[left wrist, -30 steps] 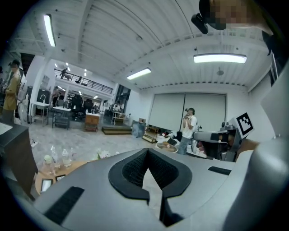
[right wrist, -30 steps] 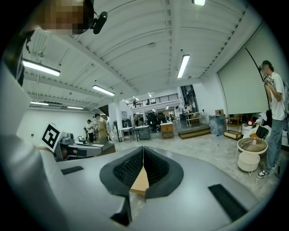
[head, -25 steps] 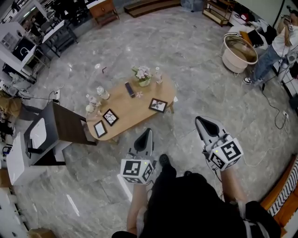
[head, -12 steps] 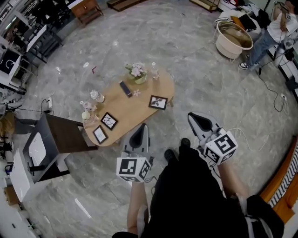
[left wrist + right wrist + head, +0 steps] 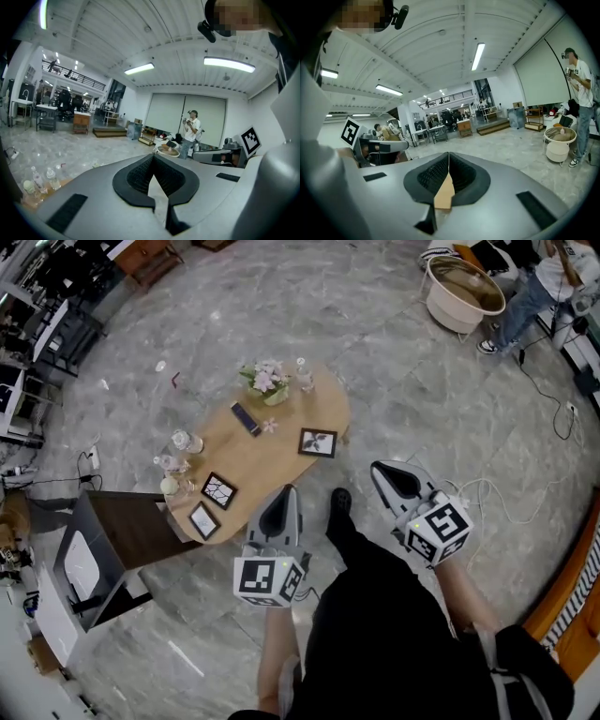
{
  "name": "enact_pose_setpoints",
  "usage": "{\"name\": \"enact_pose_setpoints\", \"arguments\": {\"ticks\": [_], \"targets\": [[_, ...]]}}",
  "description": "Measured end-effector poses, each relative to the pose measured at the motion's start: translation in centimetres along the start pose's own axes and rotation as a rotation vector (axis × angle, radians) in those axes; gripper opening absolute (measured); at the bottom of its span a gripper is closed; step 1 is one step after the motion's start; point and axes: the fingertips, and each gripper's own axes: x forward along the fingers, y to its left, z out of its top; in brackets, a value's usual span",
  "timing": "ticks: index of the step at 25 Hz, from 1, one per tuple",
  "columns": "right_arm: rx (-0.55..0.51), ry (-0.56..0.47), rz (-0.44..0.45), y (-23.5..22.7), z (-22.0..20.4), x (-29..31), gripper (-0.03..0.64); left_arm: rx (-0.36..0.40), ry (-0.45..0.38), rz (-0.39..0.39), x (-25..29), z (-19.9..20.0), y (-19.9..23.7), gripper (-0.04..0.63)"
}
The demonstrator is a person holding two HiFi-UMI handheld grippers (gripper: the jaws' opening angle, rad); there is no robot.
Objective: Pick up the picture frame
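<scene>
Black-rimmed picture frame (image 5: 318, 442) lies flat on the oval light-wood table (image 5: 258, 460) in the head view, ahead of the left gripper (image 5: 284, 491) and right gripper (image 5: 380, 468); looks light, stiff, probably glass-fronted, so I'd pinch one edge gently. Left gripper view: jaws pressed together, nothing between. Right gripper view: same deal, tips closed and empty.

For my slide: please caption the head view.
Person stands beside an oval table bearing three picture frames; left tool and right tool both shut, empty.
</scene>
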Motion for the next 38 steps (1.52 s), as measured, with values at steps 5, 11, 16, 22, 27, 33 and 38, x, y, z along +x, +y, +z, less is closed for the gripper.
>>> {"name": "enact_pose_setpoints", "arguments": {"ticks": [5,11,16,22,27,33,38], "targets": [[0.065,-0.017,-0.054,-3.2,-0.1,3.6,0.014,0.040,0.029,-0.064,4.4,2.0,2.3,0.012],[0.055,-0.049,-0.081,-6.0,0.6,7.9,0.014,0.089,0.043,-0.142,9.6,4.0,4.5,0.014],[0.056,-0.031,-0.105,-7.0,0.7,10.8,0.014,0.116,0.063,-0.167,13.3,4.1,6.5,0.012],[0.108,0.016,-0.168,-9.3,-1.6,13.0,0.014,0.149,0.112,-0.220,16.9,3.4,7.8,0.014],[0.197,0.056,-0.223,-10.3,-4.9,14.7,0.014,0.161,0.155,-0.247,19.1,2.4,10.0,0.012],[0.275,0.114,-0.279,-11.2,-9.6,17.0,0.014,0.164,0.206,-0.287,21.9,0.7,12.4,0.012],[0.328,0.171,-0.332,-12.1,-14.5,18.4,0.014,0.167,0.239,-0.330,23.9,-1.3,13.5,0.012]]}}
